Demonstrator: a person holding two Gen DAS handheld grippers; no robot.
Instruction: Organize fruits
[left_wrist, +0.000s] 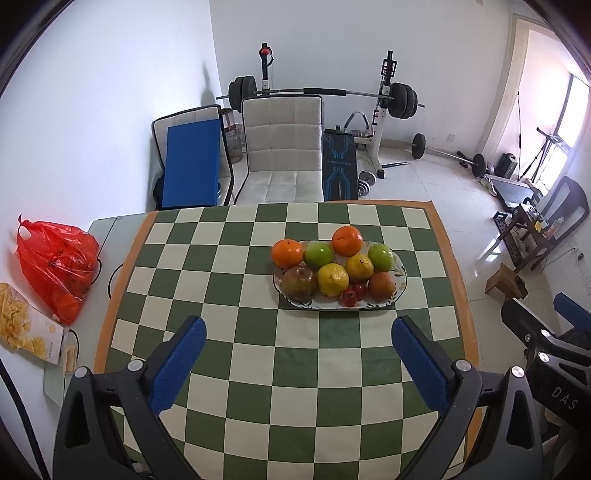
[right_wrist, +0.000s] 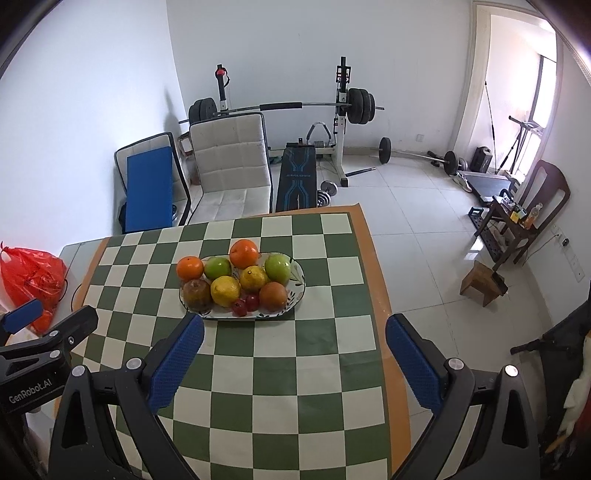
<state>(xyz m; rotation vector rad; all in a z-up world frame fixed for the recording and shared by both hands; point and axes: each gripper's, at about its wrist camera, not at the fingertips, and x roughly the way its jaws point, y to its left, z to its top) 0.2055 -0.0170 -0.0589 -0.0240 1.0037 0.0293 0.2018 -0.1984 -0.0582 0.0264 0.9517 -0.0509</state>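
Note:
An oval white plate (left_wrist: 400, 281) (right_wrist: 300, 286) stands on the green-and-white checkered mat (left_wrist: 258, 354) (right_wrist: 266, 369), piled with fruit: two oranges (left_wrist: 347, 240) (right_wrist: 243, 253), two green apples (left_wrist: 318, 254) (right_wrist: 277, 268), two lemons (left_wrist: 333, 279) (right_wrist: 225, 290), a brown pomegranate (left_wrist: 299, 283) (right_wrist: 198, 294), a reddish orange fruit (left_wrist: 382, 285) (right_wrist: 273, 295) and small red fruits (left_wrist: 352, 294) (right_wrist: 245, 304). My left gripper (left_wrist: 298, 350) is open and empty, hovering short of the plate. My right gripper (right_wrist: 294, 350) is open and empty, to the plate's near right.
A red plastic bag (left_wrist: 55, 266) (right_wrist: 35, 277) and a snack box (left_wrist: 26, 325) lie at the table's left. A white chair (left_wrist: 282, 147) (right_wrist: 231, 162) stands beyond the far edge, with gym weights behind. The right gripper's body (left_wrist: 546, 354) shows at the left view's right edge.

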